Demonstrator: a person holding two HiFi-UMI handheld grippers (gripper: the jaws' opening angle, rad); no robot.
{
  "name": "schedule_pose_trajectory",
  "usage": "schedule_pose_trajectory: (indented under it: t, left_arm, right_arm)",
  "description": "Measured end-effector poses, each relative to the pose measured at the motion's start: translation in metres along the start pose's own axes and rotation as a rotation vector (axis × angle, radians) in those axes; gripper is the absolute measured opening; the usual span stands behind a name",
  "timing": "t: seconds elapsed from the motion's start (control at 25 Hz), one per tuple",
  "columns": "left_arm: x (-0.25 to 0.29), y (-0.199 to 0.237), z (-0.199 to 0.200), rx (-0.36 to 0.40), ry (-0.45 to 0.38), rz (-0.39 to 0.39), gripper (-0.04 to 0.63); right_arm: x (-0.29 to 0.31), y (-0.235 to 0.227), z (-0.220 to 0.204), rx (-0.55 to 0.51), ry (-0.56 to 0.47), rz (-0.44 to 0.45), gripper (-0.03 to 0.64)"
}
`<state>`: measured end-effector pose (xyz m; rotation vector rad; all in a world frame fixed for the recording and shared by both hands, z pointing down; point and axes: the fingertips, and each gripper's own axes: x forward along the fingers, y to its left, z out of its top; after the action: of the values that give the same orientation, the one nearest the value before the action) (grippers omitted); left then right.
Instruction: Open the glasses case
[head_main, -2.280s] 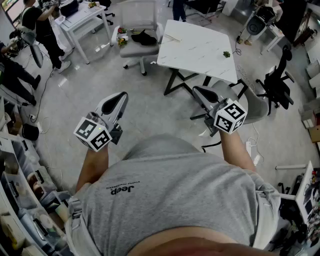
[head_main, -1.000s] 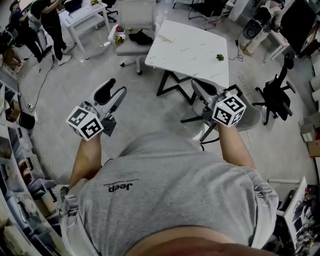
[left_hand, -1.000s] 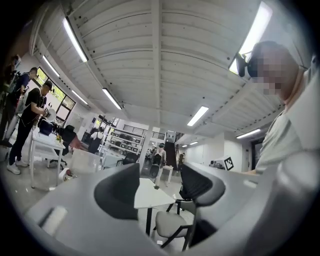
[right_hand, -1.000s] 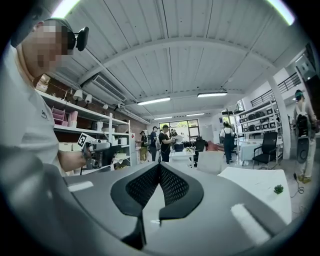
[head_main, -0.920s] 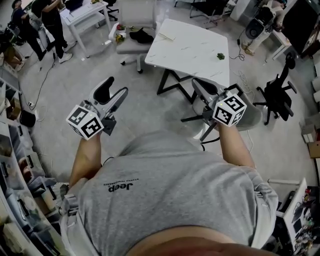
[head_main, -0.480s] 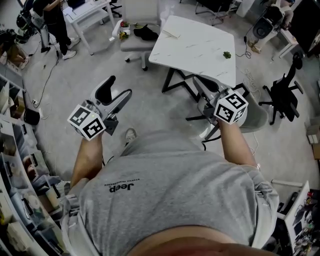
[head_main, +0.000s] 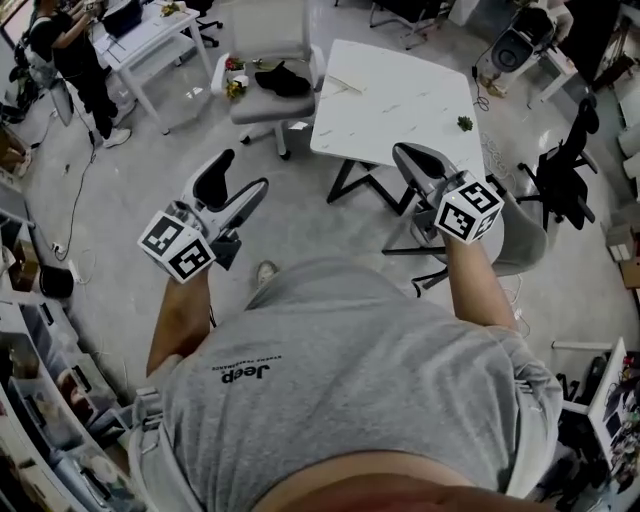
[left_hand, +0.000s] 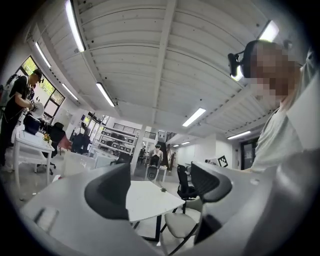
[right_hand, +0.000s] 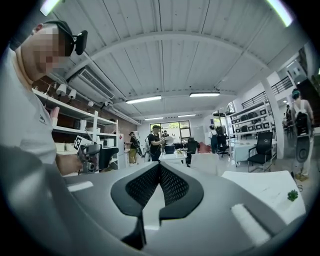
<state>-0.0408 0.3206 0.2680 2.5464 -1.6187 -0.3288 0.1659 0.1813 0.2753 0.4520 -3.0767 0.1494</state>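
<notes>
No glasses case can be made out in any view. My left gripper (head_main: 238, 178) is held out in the air over the floor. Its jaws have just been opening and now stand wide apart with nothing between them (left_hand: 157, 187). My right gripper (head_main: 408, 152) hangs at the near edge of the white table (head_main: 400, 100), with its ribbed pads (right_hand: 150, 185) pressed together on nothing. On the table lie a flat pale sheet (head_main: 345, 82) and a small green thing (head_main: 465, 123). A dark object (head_main: 281, 80) that I cannot identify rests on a grey chair.
The grey chair (head_main: 262, 104) stands left of the table and another grey chair (head_main: 508, 238) below my right gripper. A black office chair (head_main: 565, 165) is at the right. A person (head_main: 72, 62) stands by a white desk far left. Shelves line the left edge.
The left jaws have spread from nearly together to wide apart. Both grippers and the person have moved closer to the white table, and a shoe now shows on the floor.
</notes>
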Motion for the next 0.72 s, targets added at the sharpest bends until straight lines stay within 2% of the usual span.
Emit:
schedule_pose_trajectory:
  t: [0.2,0.44,0.72]
  left_arm:
    - [0.003,0.099,0.035,0.011,0.027,-0.079,0.407]
    - [-0.006,0.199,0.064,0.004,0.055,-0.134,0.407]
    - [0.02,0.268,0.062,-0.04,0.06,-0.178,0.407]
  right_arm:
    - [0.1,0.002,0.017,0.016,-0.018,-0.054,0.003]
    - [0.204,0.006,0.037,0.017,-0.033,-0.094,0.003]
    - [0.258,-0.027,0.026,0.035,0.007,-0.142,0.003]
